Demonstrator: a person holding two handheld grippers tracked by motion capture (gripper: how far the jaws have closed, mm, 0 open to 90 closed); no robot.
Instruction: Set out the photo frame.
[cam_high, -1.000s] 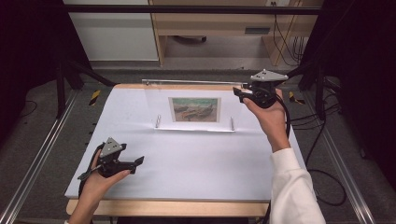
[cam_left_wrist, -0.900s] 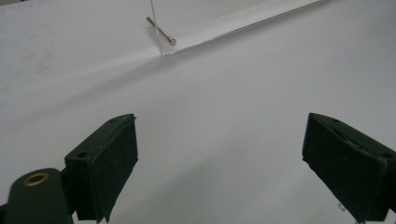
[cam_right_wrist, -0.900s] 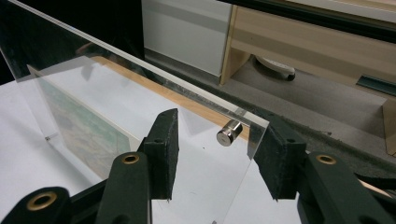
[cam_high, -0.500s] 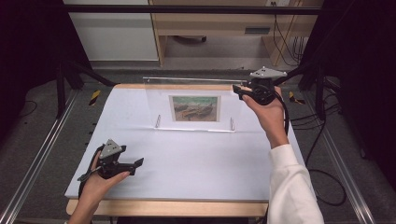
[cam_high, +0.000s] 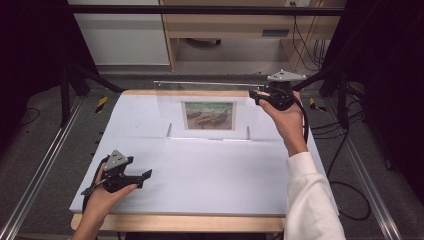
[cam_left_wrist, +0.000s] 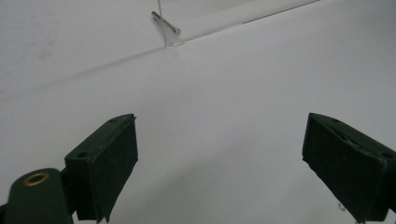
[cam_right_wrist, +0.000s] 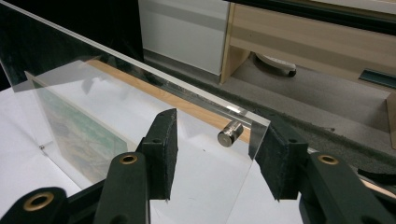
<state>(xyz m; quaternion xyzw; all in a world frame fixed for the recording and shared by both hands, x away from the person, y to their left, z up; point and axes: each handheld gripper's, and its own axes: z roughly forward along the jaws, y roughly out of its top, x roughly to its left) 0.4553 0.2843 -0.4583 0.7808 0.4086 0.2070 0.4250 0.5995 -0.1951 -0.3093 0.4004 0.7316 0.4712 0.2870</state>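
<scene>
The right gripper (cam_high: 257, 96) is reaching at the far right of the table, its jaws standing apart on either side of the upper right corner of a clear acrylic frame (cam_right_wrist: 140, 88). In the right gripper view the pane's edge is passing between the two black pads (cam_right_wrist: 163, 149), one in front of the sheet and one behind it, with a visible gap left at each face (so nothing is being squeezed here). A small silver standoff (cam_right_wrist: 229, 133) is sitting in that corner of the pane, between the jaws. The person's right hand (cam_high: 286, 117) is wrapping the gripper's body, a white sleeve (cam_high: 312, 200) running back toward the near edge.

The frame is standing upright on the white table top (cam_high: 210, 170), toward the far side and near the middle, and is holding a landscape picture (cam_high: 209, 115). Two metal pins (cam_high: 169, 131) are propping its lower edge.

The left gripper (cam_high: 145, 175) is resting low at the near left corner, well apart from the frame, held by the left hand (cam_high: 102, 195). Its jaws are spread wide over bare white surface in the left gripper view, with one frame pin (cam_left_wrist: 166, 23) showing farther off.
</scene>
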